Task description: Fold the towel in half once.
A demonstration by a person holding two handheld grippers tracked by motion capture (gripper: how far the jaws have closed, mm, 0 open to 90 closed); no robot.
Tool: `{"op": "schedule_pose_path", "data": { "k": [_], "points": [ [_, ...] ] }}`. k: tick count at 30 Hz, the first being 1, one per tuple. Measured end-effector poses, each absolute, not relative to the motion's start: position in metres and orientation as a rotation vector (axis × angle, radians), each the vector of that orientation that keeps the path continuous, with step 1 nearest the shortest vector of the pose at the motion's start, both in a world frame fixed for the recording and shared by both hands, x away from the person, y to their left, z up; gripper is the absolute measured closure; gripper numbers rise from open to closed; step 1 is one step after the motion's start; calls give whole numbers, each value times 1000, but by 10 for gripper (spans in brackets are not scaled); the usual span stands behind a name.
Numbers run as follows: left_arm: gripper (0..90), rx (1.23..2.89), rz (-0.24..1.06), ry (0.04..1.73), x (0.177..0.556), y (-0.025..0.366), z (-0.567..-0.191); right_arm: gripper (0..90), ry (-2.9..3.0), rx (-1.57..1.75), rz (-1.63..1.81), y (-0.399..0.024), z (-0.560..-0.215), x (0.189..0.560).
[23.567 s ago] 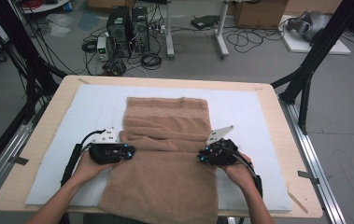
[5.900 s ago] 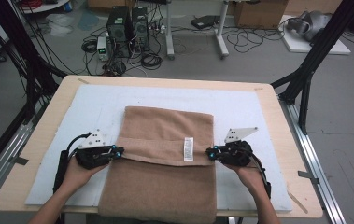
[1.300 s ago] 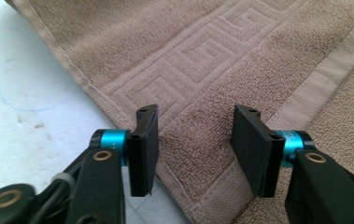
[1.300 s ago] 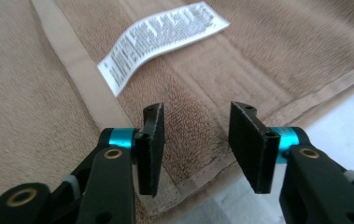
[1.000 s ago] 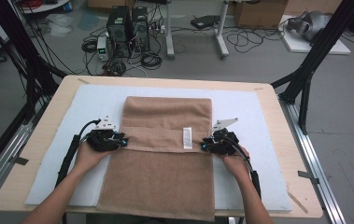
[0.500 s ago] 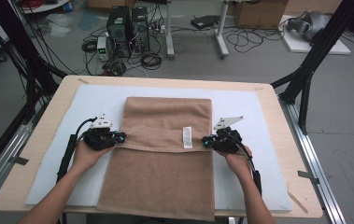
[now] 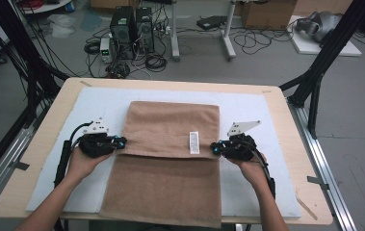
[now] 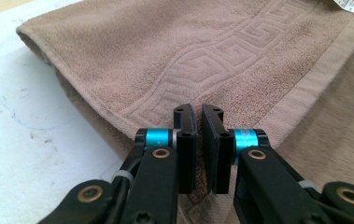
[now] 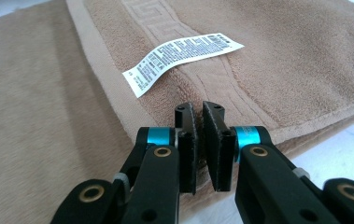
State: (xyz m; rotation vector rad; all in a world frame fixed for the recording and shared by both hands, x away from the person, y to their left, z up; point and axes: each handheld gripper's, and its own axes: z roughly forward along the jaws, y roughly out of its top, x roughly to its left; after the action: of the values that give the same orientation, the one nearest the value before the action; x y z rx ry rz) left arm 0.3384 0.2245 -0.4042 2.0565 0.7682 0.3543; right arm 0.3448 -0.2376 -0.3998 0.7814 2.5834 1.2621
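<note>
A tan towel lies on the white mat, its far half folded toward me over the near half. A white care label sits near the fold's front hem at the right. My left gripper is at the folded layer's front left corner. Its jaws stand almost together over that corner, and the corner itself is hidden behind them. My right gripper is at the front right corner, with a narrow slit between its jaws, just below the label.
The white mat covers a wooden table. Black frame posts stand at the table's far corners. Computers and cables lie on the floor beyond. The towel's near end hangs over the table's front edge.
Over the last second both grippers have slid slightly outward along the fold's front hem. The towel lies flat and has not visibly moved.
</note>
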Motion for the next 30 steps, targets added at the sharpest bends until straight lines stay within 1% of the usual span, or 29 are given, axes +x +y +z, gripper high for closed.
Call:
{"op": "schedule_pose_path", "data": {
  "k": [5,20,24,27,28,29,30],
  "points": [
    [841,2049,363,732,326,225,-400,841,2585,743,1283,-241,-395,332],
    [840,2061,373,699,289,228,-406,839,2590,667,1303,-239,-389,299],
    [841,2060,362,687,279,229,-408,839,2596,648,1315,-239,-389,291],
    [840,2044,321,672,265,231,-406,835,2615,622,1329,-238,-389,281],
    [834,2037,302,657,261,232,-405,825,2625,609,1343,-237,-389,277],
    [805,2037,298,640,257,232,-404,788,2633,595,1361,-237,-389,274],
    [744,2038,305,636,255,232,-403,715,2626,591,1385,-237,-388,272]
  ]
}}
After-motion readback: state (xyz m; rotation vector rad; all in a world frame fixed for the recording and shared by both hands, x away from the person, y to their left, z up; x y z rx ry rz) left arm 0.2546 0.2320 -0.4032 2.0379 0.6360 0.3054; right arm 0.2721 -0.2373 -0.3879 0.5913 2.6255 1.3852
